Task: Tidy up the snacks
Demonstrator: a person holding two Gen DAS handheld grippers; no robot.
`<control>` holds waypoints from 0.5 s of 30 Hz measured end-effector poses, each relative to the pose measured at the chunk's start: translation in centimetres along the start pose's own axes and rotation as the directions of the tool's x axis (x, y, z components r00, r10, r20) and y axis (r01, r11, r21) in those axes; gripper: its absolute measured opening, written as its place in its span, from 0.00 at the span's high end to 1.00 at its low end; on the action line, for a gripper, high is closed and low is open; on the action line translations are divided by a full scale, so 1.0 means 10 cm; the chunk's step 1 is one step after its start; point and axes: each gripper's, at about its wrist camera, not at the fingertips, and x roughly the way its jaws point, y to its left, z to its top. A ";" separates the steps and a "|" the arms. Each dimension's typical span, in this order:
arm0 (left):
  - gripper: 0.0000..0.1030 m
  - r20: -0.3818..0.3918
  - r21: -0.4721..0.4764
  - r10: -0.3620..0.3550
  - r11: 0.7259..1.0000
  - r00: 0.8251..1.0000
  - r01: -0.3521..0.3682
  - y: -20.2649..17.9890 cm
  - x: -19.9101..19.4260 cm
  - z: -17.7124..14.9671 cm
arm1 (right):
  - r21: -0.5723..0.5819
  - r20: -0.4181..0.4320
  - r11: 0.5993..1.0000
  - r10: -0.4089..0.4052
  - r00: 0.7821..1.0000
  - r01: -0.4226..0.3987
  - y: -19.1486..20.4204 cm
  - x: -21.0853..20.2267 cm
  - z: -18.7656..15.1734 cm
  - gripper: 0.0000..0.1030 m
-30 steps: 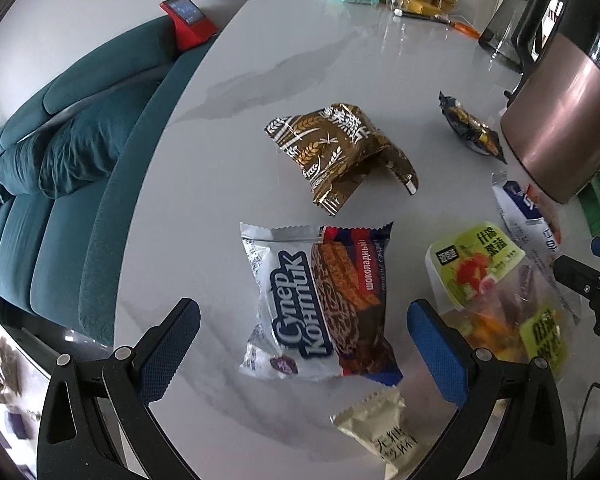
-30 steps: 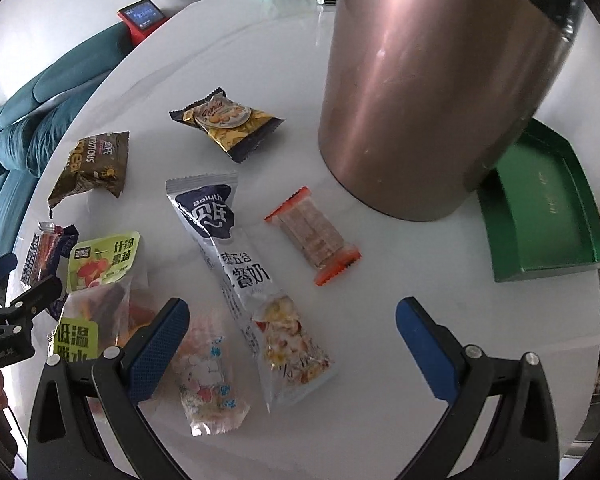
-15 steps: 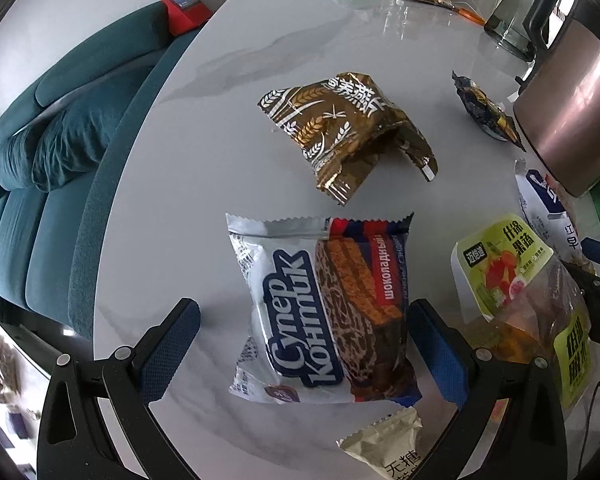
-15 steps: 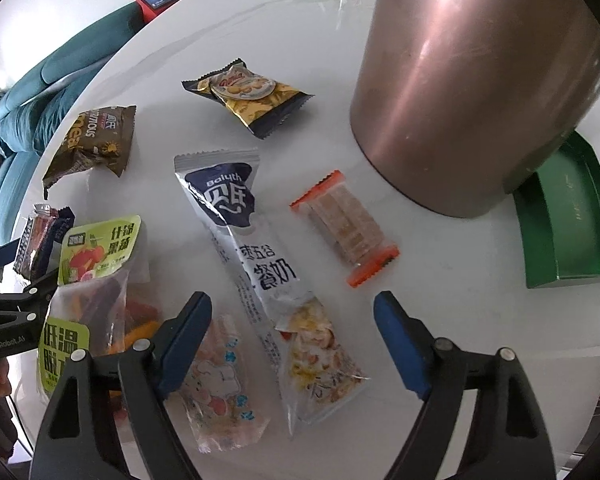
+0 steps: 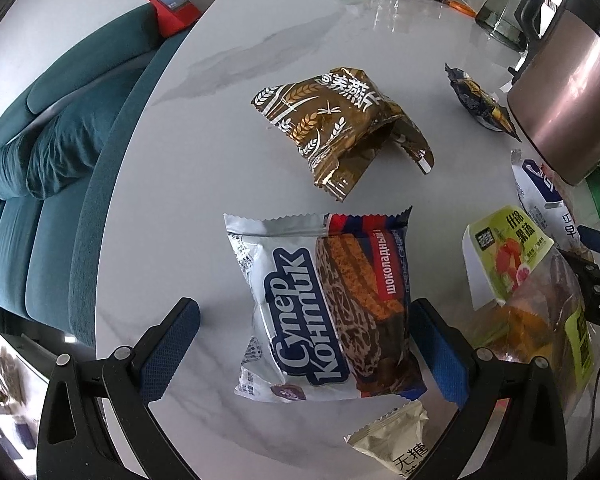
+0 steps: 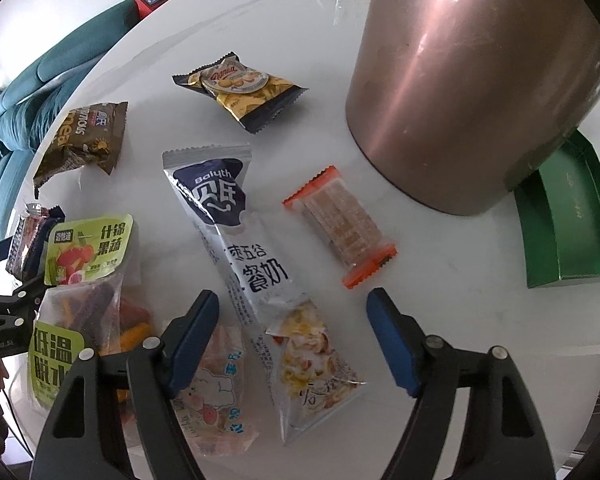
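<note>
A: Item one, left gripper (image 5: 300, 350). How do we list it?

B: We list it low over the white marble table (image 5: 236, 128), jaws spread wide, blue pads on either side of the silver and blue wafer packet (image 5: 324, 312). The packet lies flat between them; its right edge sits just beside the right pad, and we see a clear gap to the left pad. Nothing is clamped.

A: Item two, right gripper (image 6: 292, 338)?

B: Jaws parted, somewhat narrower than the left pair, tilted down over the lower end of the long white cereal-milk sachet (image 6: 256, 264). The sachet's clear end lies between the pads, flat on the table. We cannot tell whether a pad touches it. The left pad overlaps a pink, partly clear candy bag (image 6: 216, 388).

A: Remaining stock?

B: A crumpled gold and brown oat bag (image 5: 340, 132) beyond the wafer packet. A green-labelled dried fruit pouch (image 6: 84, 284) between the two grippers. A black and yellow biscuit packet (image 6: 240, 90) and an orange-ended bar (image 6: 340, 226) near the copper-coloured canister (image 6: 468, 80). A green box (image 6: 568, 220) behind the canister, at the table's right edge. A small cream packet (image 5: 396, 440) just below the wafer packet.
</note>
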 end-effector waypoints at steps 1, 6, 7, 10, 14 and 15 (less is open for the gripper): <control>0.01 0.000 -0.003 0.001 1.000 1.000 -0.001 0.00 0.00 -0.01 | 0.000 0.001 1.000 -0.001 1.000 0.001 0.00 0.00 -0.01 0.00; 0.01 0.012 -0.005 0.000 1.000 1.000 0.000 0.00 0.00 -0.03 | 0.019 0.021 1.000 -0.010 1.000 0.009 0.03 0.01 -0.02 0.00; 0.01 0.014 -0.001 -0.003 1.000 1.000 0.003 0.00 -0.01 -0.05 | 0.018 0.024 1.000 -0.008 1.000 0.007 0.03 0.01 -0.03 0.00; 0.01 0.022 0.006 -0.007 1.000 1.000 0.007 0.00 -0.02 -0.08 | 0.007 0.031 1.000 -0.005 1.000 0.005 0.03 0.01 -0.02 0.00; 0.01 0.017 0.008 -0.010 1.000 1.000 0.010 0.00 -0.02 -0.12 | -0.011 0.042 1.000 0.001 0.999 -0.001 0.07 -0.03 -0.06 0.19; 0.01 0.015 0.009 -0.011 1.000 1.000 0.010 0.00 -0.02 -0.12 | -0.020 0.048 1.000 0.006 0.999 -0.005 0.10 -0.04 -0.07 0.44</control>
